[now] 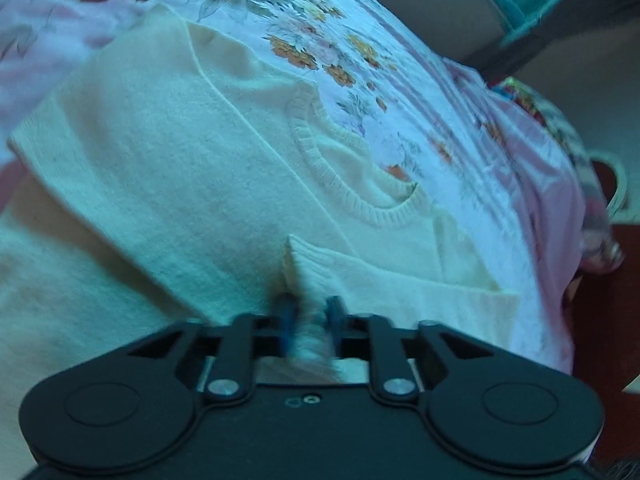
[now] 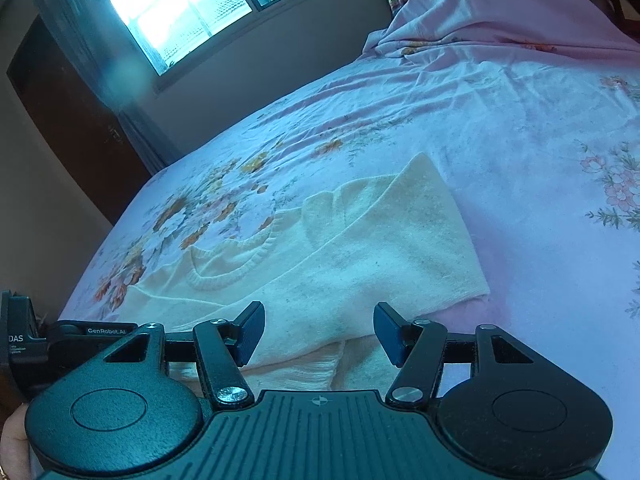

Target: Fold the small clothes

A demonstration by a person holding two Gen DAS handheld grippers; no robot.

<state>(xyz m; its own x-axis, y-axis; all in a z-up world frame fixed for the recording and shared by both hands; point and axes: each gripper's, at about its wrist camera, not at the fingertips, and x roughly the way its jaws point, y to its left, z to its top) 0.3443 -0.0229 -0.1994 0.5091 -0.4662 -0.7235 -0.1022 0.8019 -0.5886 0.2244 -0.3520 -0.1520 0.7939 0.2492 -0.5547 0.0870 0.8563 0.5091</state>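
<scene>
Here, cream sweater [image 1: 168, 184] on floral bedsheet [image 2: 520, 128], left tongs [image 1: 310, 312] pinching its fabric, right tongs [image 2: 319, 330] open, empty.

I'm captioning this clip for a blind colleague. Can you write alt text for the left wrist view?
The left gripper has its jaws shut on a pinched fold of a cream knit sweater that lies spread on a bed. Its ribbed neckline sits just beyond the jaws, and a pink floral bedsheet fills the background.
</scene>
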